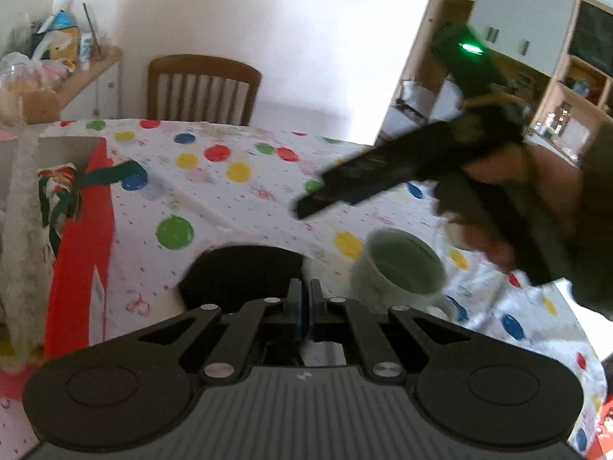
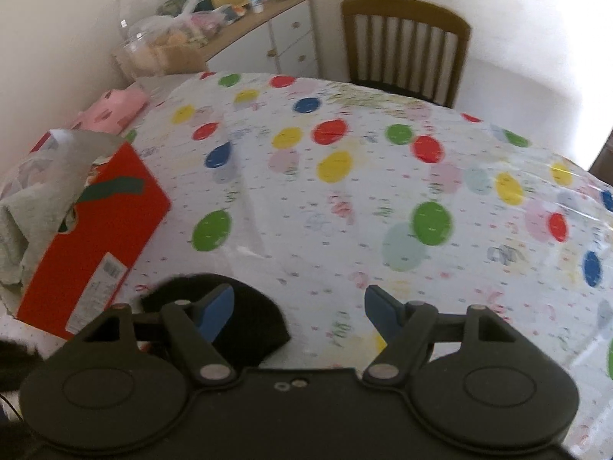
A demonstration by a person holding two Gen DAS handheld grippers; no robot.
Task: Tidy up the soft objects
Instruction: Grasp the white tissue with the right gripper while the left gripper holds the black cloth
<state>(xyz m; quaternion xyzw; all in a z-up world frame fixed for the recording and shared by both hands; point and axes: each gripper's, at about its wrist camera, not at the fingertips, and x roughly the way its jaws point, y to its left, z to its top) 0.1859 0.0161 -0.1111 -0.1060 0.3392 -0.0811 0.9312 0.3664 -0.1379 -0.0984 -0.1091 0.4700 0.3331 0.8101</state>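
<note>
A round table under a white cloth with coloured dots (image 2: 345, 199) takes up most of the room, with one wooden chair (image 2: 406, 46) pushed in at its far side and a cluttered sideboard (image 2: 245, 27) against the wall. One red cardboard box (image 2: 95, 230) stands near the left edge of the table, a pale towel (image 2: 23, 214) and a patterned cloth with a green strap (image 1: 57, 188) spilling over its open top. One black soft cloth (image 2: 249, 318) lies flat on the table just beside the box. One pale green mug (image 1: 398, 268) stands close to the cloth on its right, its handle toward the near edge. The left gripper (image 1: 305, 299) hovers above the black cloth with its jaws pressed together and nothing between them. The right gripper (image 2: 299, 306) is held with its jaws spread wide and empty, the left finger over the cloth's edge; seen from the other hand, it hangs over the mug.
</note>
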